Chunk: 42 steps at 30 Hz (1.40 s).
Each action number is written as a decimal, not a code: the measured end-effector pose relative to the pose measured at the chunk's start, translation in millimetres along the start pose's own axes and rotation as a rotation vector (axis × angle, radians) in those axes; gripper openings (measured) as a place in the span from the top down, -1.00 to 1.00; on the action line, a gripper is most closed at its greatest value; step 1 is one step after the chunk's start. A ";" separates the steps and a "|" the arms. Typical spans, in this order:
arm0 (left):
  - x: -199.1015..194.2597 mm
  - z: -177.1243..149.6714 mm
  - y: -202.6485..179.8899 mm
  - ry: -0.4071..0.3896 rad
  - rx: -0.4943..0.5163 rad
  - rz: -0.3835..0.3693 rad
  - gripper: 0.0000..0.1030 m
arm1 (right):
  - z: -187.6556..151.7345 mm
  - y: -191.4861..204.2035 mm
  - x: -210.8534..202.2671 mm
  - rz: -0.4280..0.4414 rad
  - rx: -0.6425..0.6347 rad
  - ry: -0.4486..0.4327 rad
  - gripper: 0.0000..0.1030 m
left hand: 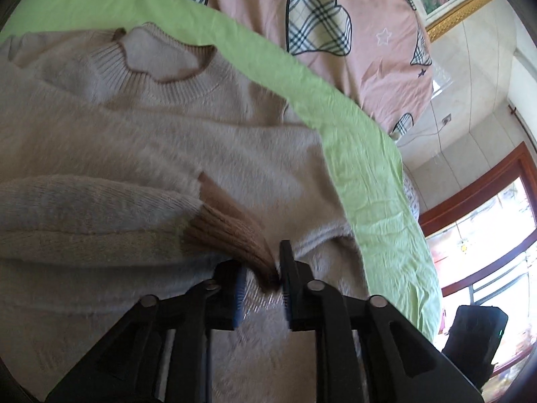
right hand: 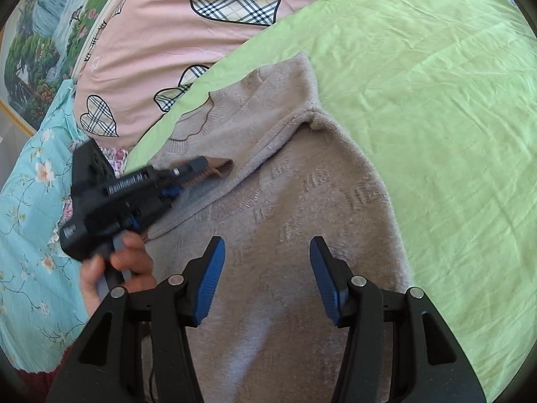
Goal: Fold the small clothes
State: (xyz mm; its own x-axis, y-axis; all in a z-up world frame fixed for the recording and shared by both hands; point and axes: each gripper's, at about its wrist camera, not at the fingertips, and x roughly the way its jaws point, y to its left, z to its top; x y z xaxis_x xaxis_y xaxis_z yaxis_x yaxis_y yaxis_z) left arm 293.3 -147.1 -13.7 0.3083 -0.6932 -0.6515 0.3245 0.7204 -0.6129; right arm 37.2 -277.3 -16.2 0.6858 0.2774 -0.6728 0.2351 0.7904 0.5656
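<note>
1. My left gripper (left hand: pixel 262 280) is pinched on the brown cuff (left hand: pixel 231 231), holding the sleeve (left hand: pixel 100 208) over the sweater's (right hand: pixel 285 201) chest; I judge the sleeve is being folded inward.
2. My right gripper (right hand: pixel 266 282) hangs over the sweater's lower body, jaws wide apart and holding nothing, ready to take the hem.
3. The sweater lies on a green sheet (right hand: pixel 436 100), collar toward the far edge, where a pink quilt (right hand: pixel 174 27) lies; a window (left hand: pixel 486 221) shows beyond.

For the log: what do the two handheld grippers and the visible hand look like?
Both grippers are black plastic with silver pivot pins and ribbed blue finger pads: left gripper, right gripper. The left's body carries blurred white lettering. The bare left hand wraps a grey handle; no sleeve shows.
</note>
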 end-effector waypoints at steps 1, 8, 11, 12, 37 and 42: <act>-7.2 -6.4 2.2 0.006 0.006 0.004 0.41 | 2.0 3.3 2.0 0.006 -0.005 0.001 -0.05; -102.5 -54.7 45.6 -0.052 0.024 0.128 0.15 | 24.8 34.9 27.0 0.068 -0.057 0.015 -0.05; -144.7 -58.6 83.4 -0.120 -0.016 0.284 0.15 | 40.1 45.1 47.4 0.093 -0.062 0.023 -0.05; -156.7 -57.6 97.4 -0.140 -0.038 0.338 0.15 | 48.3 47.4 58.5 0.090 -0.061 0.029 -0.05; -184.7 -26.8 168.9 -0.275 -0.175 0.662 0.24 | 131.8 35.8 58.7 -0.052 -0.202 -0.035 0.78; -187.8 -36.4 167.7 -0.299 -0.199 0.650 0.21 | 116.8 15.9 93.7 -0.179 -0.245 0.105 0.67</act>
State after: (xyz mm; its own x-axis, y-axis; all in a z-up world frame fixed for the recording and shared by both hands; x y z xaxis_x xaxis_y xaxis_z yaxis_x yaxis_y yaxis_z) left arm 257.3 104.7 -10.4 0.6224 -0.0815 -0.7784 -0.1659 0.9582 -0.2329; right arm 185.7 -302.5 -14.5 0.5703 0.1667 -0.8044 0.1638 0.9364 0.3103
